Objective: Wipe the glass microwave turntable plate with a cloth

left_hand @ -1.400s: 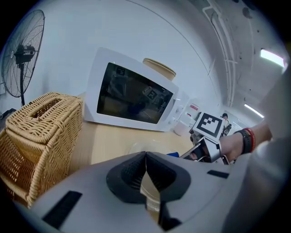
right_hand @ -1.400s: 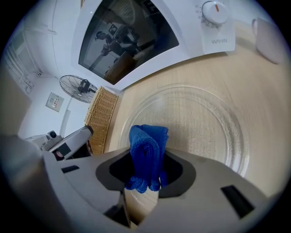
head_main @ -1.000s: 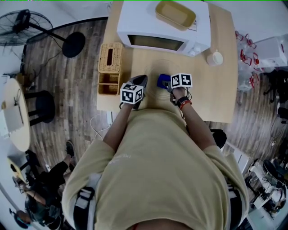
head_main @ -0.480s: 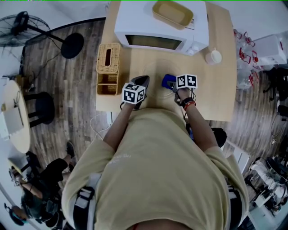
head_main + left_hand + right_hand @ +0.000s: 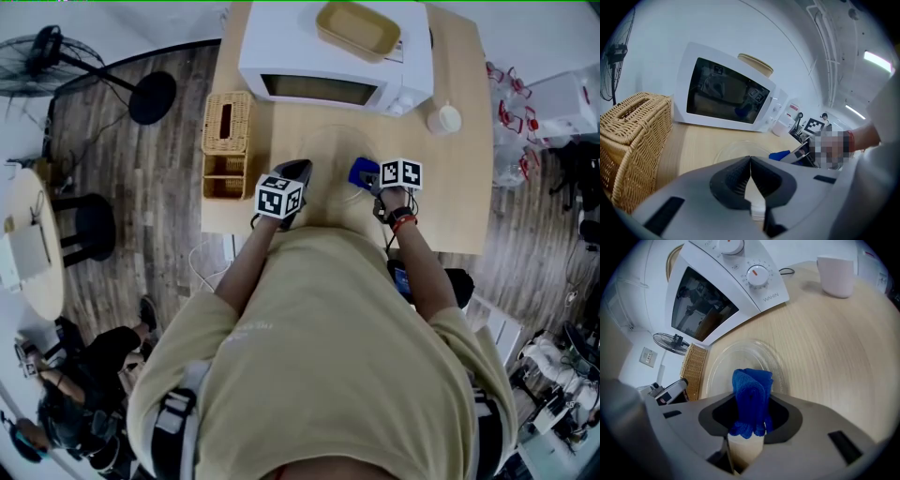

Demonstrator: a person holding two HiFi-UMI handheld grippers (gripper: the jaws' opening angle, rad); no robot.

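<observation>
Plate (image 5: 330,155) flat on desk (image 5: 459,206), cloth-bearing right tool (image 5: 752,401) at its 4 o'clock rim.
Finding: clear glass disc, round, lying at 6 o'clock of the white microwave (image 5: 337,56). Right tool's jaws are clamped on a folded blue cloth (image 5: 751,380) of terry texture; the plate sits at 12 o'clock from that tool, the cloth's end over its near rim, contact not confirmed. Left tool (image 5: 750,161), at the plate's 8 o'clock, has its ribbed dark pads pressed together with nothing between them. Woven wicker box (image 5: 228,122) stands at the plate's 9 o'clock; pale cup (image 5: 444,119) at 2 o'clock.
</observation>
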